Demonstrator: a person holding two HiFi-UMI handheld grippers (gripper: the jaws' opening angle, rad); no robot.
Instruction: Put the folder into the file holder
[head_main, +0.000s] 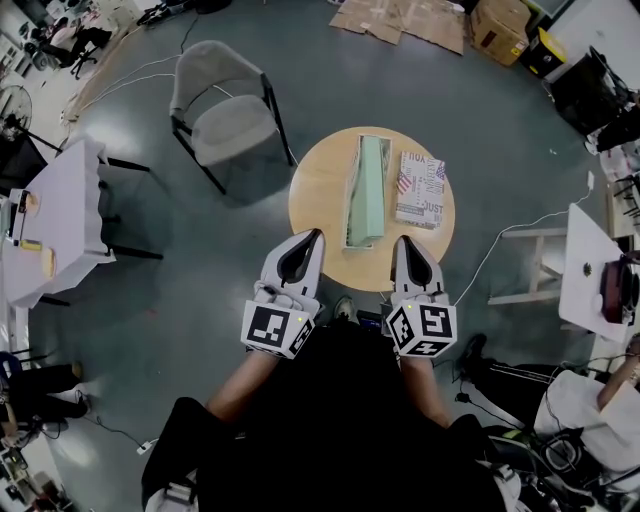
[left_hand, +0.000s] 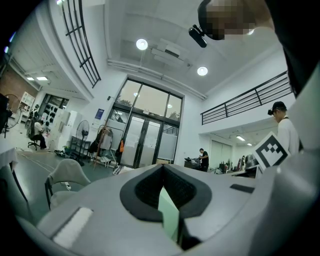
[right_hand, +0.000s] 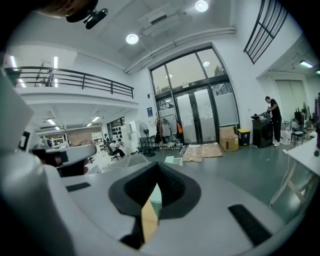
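A pale green file holder lies lengthwise on the round wooden table. To its right lies the folder, flat, with a printed cover. My left gripper hovers at the table's near edge, left of the holder, with its jaws together and nothing in them. At the near edge below the folder, my right gripper is also shut and empty. In the left gripper view the fingertips meet, and a strip of green shows below them. The right gripper view shows the tips closed over a sliver of wood.
A grey chair stands left of the round table, and a white desk stands further left. Another white table is at the right, with a cable running along the floor. Flattened cardboard lies on the floor beyond.
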